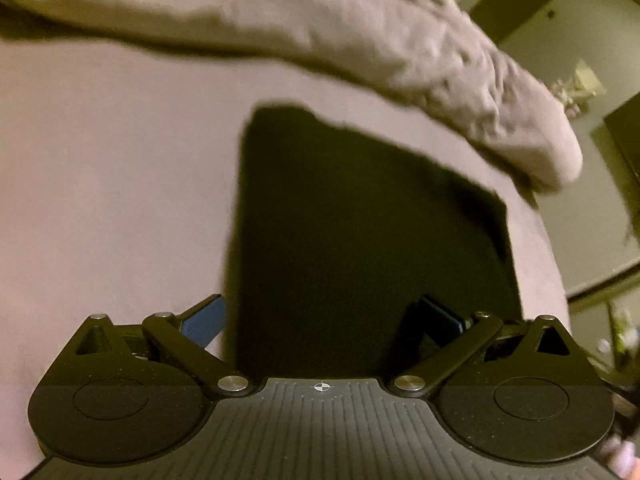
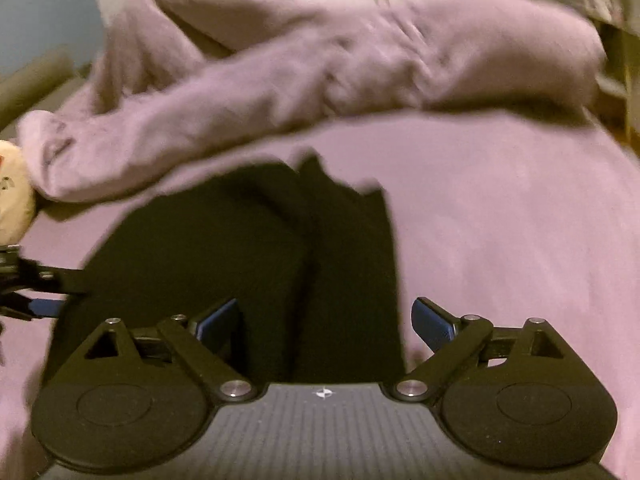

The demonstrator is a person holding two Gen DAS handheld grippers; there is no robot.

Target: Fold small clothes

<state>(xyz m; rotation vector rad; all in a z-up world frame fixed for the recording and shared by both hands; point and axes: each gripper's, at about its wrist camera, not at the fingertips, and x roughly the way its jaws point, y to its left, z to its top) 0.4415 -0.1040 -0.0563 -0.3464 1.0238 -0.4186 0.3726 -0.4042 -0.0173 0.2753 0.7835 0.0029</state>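
Both grippers, the left gripper [image 1: 320, 316] and the right gripper [image 2: 326, 320], stand wide and hold nothing. The small black folded cloth [image 2: 240, 264] lies flat on the pink bed sheet [image 2: 500, 220], just past them. This fold looks done. Next, I think, they must pick an edge to grab. The rumpled pink blanket [image 2: 320, 72] lies farther back.

The black garment [image 2: 224, 264] is matt, soft cloth lying on a smooth, matt pink sheet [image 2: 500, 220], with a rumpled, napped pink blanket [image 2: 320, 68] behind it. Both the left gripper [image 1: 320, 320] and the right gripper [image 2: 326, 320] are matt black plastic with ribbed bodies, shiny metal pivot pins and blue textured pads [image 2: 434, 322].
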